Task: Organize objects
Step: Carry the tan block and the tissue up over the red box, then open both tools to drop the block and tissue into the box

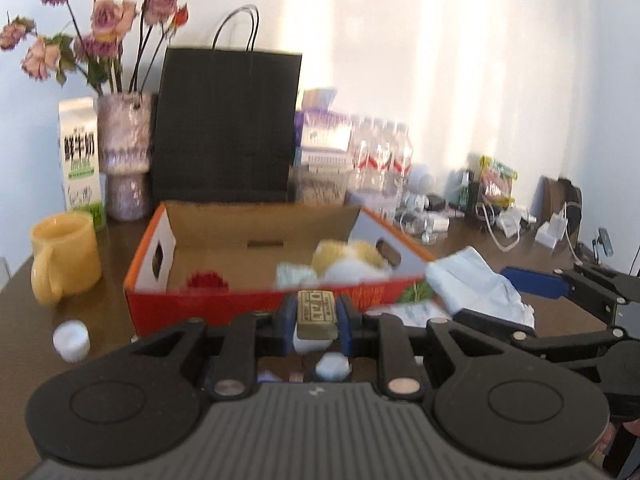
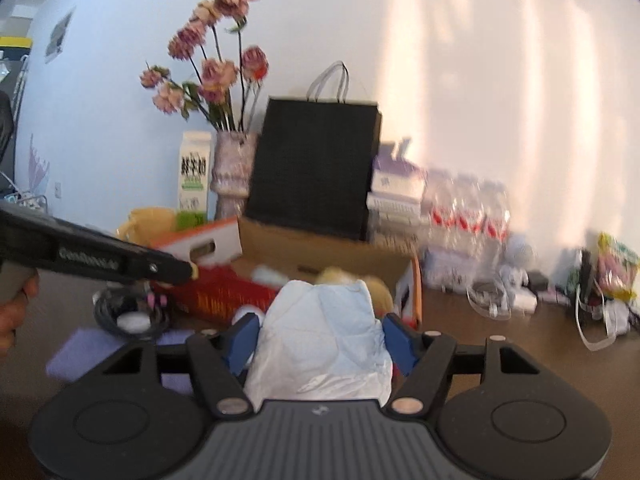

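An open orange-red cardboard box [image 1: 208, 304] stands on the brown table just ahead. Inside it lie a yellow-and-white plush toy [image 1: 348, 258], a red item [image 1: 206, 282] and a pale bundle. My left gripper [image 1: 316, 310] is shut on a small olive-gold block with a printed label [image 1: 316, 312], held near the box's front wall. In the right wrist view my right gripper [image 2: 324, 330] is shut on a soft white and pale blue packet [image 2: 324, 340], in front of the box [image 2: 224, 292]. The same packet [image 1: 476, 280] shows right of the box, beside a blue pad [image 1: 532, 282].
A yellow mug [image 1: 64, 256], milk carton [image 1: 80, 156], vase of dried flowers [image 1: 126, 152] and black paper bag [image 1: 228, 128] stand behind and left of the box. Water bottles [image 1: 380, 160], chargers and cables [image 1: 512, 224] crowd the back right. A white cap [image 1: 72, 340] lies front left.
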Demonstrator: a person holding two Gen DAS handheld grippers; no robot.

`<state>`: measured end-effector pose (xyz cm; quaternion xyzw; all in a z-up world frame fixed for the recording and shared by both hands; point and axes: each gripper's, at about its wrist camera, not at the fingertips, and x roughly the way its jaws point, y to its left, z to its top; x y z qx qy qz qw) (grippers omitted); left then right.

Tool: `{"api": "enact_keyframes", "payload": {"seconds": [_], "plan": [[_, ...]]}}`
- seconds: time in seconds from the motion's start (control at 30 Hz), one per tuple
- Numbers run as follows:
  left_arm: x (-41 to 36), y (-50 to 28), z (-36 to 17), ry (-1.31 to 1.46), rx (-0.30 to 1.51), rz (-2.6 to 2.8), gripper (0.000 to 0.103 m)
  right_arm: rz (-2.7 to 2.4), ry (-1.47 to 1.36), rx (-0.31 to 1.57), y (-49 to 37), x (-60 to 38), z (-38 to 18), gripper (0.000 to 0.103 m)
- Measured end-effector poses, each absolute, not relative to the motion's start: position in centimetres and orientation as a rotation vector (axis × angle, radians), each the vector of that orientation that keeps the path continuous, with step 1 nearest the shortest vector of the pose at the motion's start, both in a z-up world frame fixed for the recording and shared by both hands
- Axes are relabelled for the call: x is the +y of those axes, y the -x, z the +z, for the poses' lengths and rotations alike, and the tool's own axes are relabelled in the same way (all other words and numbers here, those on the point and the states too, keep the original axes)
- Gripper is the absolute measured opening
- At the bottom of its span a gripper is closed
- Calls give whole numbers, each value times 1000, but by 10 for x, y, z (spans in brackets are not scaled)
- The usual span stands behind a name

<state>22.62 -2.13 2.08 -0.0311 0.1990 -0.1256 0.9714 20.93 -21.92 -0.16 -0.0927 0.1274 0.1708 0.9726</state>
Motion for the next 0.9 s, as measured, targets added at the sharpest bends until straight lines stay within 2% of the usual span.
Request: {"api": "enact_keyframes", "payload": {"seconds": [0.4, 0.9], "plan": [[-7, -289, 59, 160, 300, -212, 22, 345, 134, 205, -297, -186, 41, 68], [4, -385, 28, 178, 393, -138, 22, 335, 66, 351, -402, -175, -3, 68]]}}
